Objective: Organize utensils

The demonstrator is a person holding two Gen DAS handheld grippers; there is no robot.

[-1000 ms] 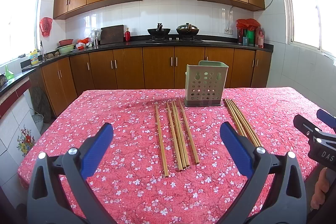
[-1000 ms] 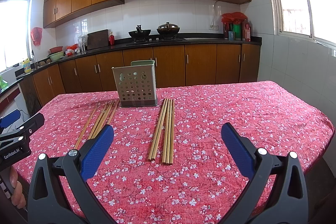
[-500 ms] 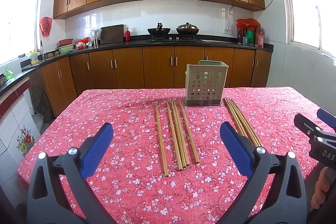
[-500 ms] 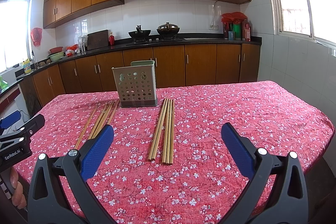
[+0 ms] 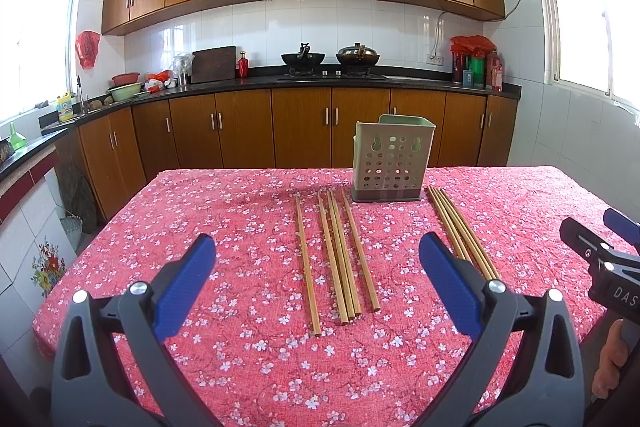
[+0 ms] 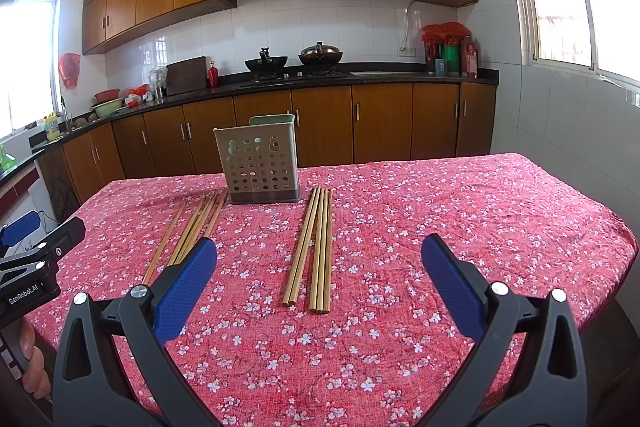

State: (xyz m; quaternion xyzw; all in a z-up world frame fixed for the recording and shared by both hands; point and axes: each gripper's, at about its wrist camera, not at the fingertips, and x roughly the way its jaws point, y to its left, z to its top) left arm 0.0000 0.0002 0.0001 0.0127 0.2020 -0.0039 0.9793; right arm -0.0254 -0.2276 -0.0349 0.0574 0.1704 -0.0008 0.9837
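Two handheld grippers, left gripper [image 5: 316,259] and right gripper [image 6: 319,259], both spread wide, empty. One perforated green utensil holder [image 5: 389,158] upright on floral tablecloth [image 5: 240,219]. Five chopsticks [image 5: 340,255] lie left of holder, five more [image 6: 314,247] right.

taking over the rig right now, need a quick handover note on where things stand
Left gripper: open, empty, above the near table edge.
Right gripper: open, empty, likewise.
Holder stands upright at the far middle of the table; no chopsticks seen in it.
Left chopsticks lie loosely spread left of the holder; right chopsticks lie bunched on its right.
Done: nothing yet.
Left: put both groups into the holder.
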